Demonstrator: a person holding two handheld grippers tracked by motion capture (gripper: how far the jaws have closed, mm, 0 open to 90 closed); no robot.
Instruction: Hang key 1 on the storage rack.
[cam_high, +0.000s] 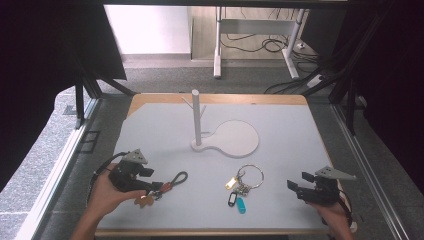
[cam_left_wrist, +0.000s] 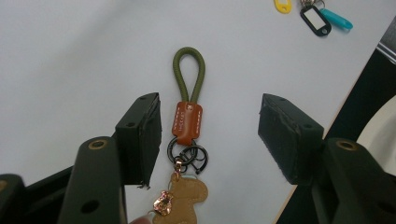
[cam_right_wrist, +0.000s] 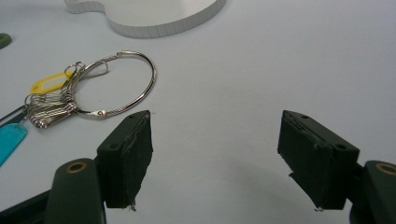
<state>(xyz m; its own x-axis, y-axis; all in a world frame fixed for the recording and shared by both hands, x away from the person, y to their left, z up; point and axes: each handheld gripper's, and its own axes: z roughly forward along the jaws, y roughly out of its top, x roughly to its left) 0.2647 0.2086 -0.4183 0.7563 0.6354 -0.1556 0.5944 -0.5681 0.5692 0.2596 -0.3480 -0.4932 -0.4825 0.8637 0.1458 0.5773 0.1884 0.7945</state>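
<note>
Jaws of left gripper (cam_left_wrist: 209, 122) wide — keychain (cam_left_wrist: 188, 122) lettering unreadable.

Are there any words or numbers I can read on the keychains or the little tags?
None can be read.
Brown leather tab on the green-loop keychain: a faint stamped mark, too blurred to read.
Black tag: its white label window looks blank.
Yellow tag and blue tag: no writing visible.
White stand: no markings.
</note>
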